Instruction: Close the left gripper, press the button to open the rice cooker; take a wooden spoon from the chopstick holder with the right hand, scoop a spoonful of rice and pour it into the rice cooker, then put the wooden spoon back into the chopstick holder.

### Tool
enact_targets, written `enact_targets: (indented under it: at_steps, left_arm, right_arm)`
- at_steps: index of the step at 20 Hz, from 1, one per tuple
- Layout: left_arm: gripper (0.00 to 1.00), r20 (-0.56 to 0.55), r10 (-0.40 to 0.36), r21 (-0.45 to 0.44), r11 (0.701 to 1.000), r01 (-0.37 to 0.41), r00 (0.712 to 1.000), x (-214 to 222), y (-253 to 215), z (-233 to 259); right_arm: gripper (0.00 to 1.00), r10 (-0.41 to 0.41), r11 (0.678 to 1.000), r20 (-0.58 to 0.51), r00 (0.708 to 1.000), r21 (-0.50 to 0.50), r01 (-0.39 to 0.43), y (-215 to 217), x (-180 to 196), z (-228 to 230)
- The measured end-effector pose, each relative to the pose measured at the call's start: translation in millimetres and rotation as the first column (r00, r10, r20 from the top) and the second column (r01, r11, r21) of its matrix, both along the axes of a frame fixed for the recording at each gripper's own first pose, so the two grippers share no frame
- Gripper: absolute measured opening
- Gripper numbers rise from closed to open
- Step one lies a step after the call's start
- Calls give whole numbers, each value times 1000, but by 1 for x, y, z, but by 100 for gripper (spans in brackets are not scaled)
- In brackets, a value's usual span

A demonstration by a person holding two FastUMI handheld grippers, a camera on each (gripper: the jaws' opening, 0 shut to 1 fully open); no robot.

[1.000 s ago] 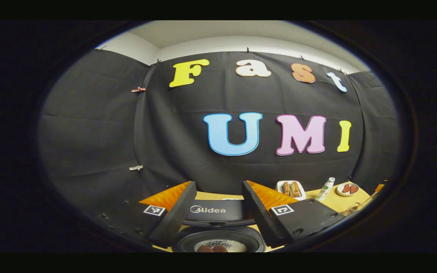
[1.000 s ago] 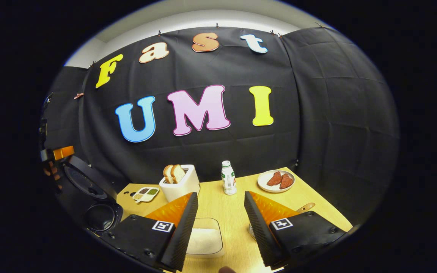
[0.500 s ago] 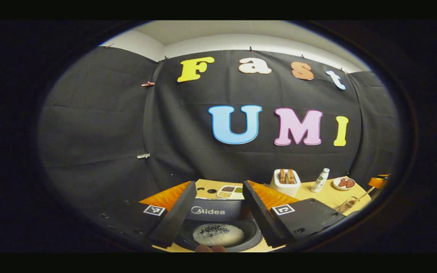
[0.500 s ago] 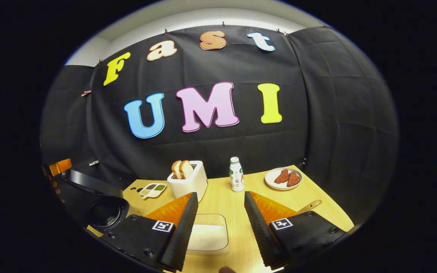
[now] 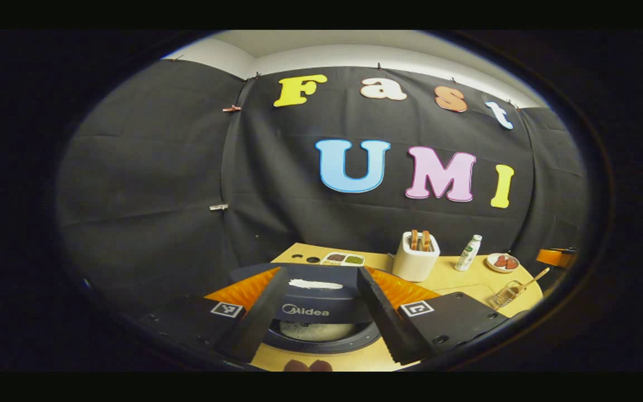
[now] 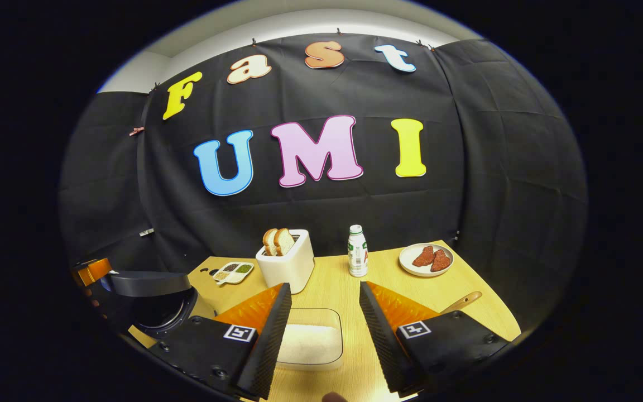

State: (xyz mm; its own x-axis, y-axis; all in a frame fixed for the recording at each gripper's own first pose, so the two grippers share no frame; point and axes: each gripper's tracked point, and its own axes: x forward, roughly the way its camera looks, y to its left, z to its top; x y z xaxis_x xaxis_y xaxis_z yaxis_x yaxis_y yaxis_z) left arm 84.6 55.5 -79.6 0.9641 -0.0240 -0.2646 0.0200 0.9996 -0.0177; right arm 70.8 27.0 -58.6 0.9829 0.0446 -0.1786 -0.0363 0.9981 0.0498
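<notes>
The dark rice cooker [image 5: 321,340] sits right under my left gripper [image 5: 321,312], which is open, a finger on each side of the lid's front. The lid [image 5: 310,276] hangs low, nearly level over the pot, and white rice shows in the gap below. In the right gripper view the cooker [image 6: 154,301] stands at the left with its lid almost flat. My right gripper [image 6: 321,335] is open above a clear tray of white rice [image 6: 310,343]. The wooden spoon [image 5: 531,278] leans in the wire chopstick holder [image 5: 503,295]; its handle [image 6: 461,303] pokes out beside the right finger.
On the wooden table [image 6: 388,290] stand a white toaster [image 6: 291,262] with bread slices, a small bottle [image 6: 358,258], a plate of red meat [image 6: 426,259] and a sectioned dish of grains [image 6: 233,271]. Black cloth walls close the back and sides.
The cooker's lid has swung down from upright to nearly flat over the pot, and the left gripper has come down with it. The right gripper has barely shifted and stays open.
</notes>
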Motion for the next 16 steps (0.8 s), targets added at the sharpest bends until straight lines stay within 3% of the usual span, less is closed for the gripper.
enact_targets:
  at_steps: [16]
  left_arm:
    - [88,34,7,11,1000,-8,999,-23,2,-36]
  right_arm:
    - [78,44,999,-16,999,-28,-44,13,-6,-8]
